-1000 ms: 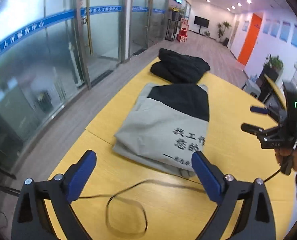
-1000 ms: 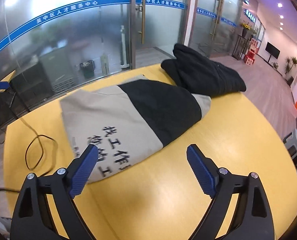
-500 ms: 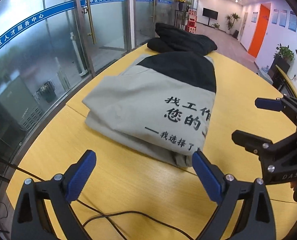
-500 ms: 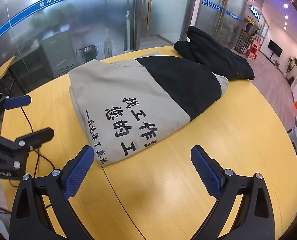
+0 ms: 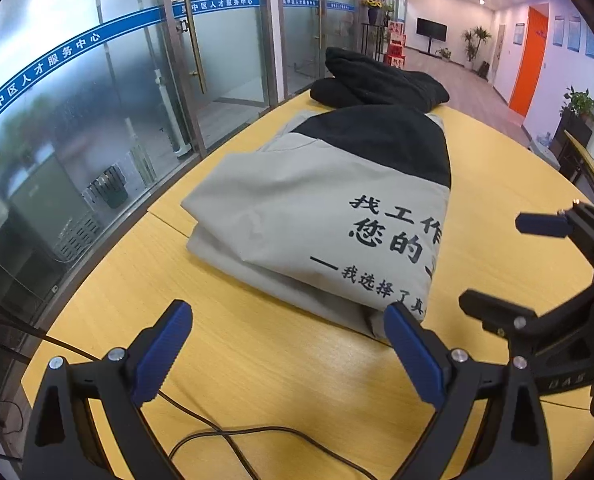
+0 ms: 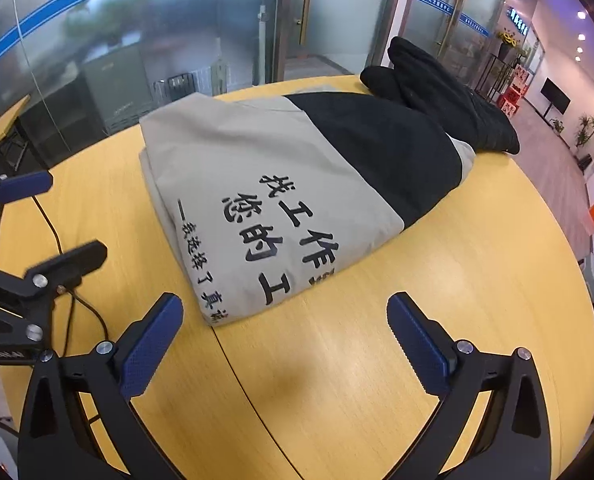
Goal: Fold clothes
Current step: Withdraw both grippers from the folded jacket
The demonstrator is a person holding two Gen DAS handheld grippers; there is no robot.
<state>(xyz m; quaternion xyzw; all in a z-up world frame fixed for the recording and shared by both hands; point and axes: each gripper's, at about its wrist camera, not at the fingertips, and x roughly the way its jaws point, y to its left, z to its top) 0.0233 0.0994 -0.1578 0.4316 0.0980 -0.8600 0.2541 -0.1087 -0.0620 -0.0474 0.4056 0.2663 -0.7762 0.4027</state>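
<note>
A folded grey and black garment (image 5: pixel 329 204) with black Chinese lettering lies on the yellow table (image 5: pixel 257 380); it also shows in the right wrist view (image 6: pixel 281 192). My left gripper (image 5: pixel 289 344) is open and empty, just short of the garment's near edge. My right gripper (image 6: pixel 285 340) is open and empty, just short of the garment's near corner. The right gripper also shows at the right of the left wrist view (image 5: pixel 517 264). The left gripper shows at the left of the right wrist view (image 6: pixel 57 216).
A folded black garment (image 5: pixel 381 84) lies behind the grey one at the table's far end. A black cable (image 5: pixel 225 436) runs over the table's near part. Glass walls and doors (image 5: pixel 97 92) stand to the left, beyond the table's edge.
Both grippers have moved closer to the grey garment, which now looms larger in both views. Both stay open. The garment has not moved.
</note>
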